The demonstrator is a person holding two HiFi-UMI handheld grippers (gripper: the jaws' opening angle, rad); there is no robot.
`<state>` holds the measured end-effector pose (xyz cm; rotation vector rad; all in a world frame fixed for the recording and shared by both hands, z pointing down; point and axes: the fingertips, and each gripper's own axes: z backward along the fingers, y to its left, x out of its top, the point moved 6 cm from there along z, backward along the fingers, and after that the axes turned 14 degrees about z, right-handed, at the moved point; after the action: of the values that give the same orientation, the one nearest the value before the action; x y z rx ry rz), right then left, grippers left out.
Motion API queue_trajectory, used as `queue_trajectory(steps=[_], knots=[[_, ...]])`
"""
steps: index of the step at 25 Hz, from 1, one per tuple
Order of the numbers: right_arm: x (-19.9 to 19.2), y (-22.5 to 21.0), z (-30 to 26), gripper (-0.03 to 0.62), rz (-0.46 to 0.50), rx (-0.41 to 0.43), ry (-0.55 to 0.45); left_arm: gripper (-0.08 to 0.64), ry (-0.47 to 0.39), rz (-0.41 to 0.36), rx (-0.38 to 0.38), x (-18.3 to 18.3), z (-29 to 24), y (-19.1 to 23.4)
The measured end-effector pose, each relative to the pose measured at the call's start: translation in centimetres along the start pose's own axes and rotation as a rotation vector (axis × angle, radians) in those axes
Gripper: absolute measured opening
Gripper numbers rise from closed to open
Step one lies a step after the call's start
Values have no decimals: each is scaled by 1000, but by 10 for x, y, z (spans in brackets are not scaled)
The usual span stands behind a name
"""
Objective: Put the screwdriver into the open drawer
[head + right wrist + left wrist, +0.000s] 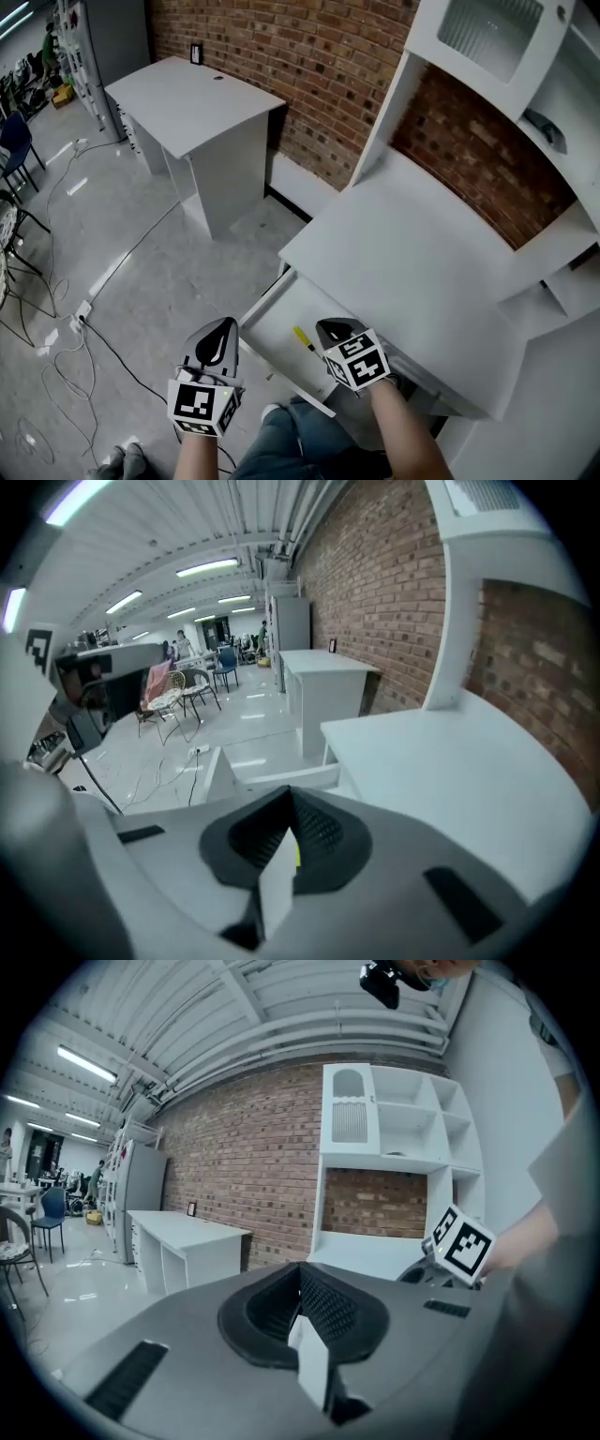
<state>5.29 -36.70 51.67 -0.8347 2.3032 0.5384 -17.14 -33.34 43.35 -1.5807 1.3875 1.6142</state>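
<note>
Below the white desk [412, 262], the open drawer [272, 323] already held the yellow screwdriver [304, 338], which lay flat on its floor. The right claw [328, 331] hovered just beside it, clenched on nothing. The left claw [223, 330] hung outside the drawer front, also clenched and empty. The placing step looked finished; the next move probably called only for drawing both hands clear without nudging the tool.

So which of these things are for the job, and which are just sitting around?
For the job:
- screwdriver, lying in the open drawer
- right gripper, shut, empty
- left gripper, shut, empty

Just sitting around:
- small white desk
- cables on the floor
- blue chair
</note>
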Motion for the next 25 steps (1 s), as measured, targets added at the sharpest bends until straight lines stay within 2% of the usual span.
queue_trajectory(steps=[4, 13, 19, 25], knots=[[20, -6, 56, 9, -17, -82, -132, 14, -28, -32, -34, 11, 1, -19], [38, 1, 177, 9, -47, -276, -420, 14, -127, -79, -40, 39, 21, -67], [41, 7, 242, 9, 34, -376, -522, 14, -190, -115, -67, 62, 41, -109], [43, 10, 302, 9, 63, -482, -616, 14, -249, -149, -94, 79, 61, -143]])
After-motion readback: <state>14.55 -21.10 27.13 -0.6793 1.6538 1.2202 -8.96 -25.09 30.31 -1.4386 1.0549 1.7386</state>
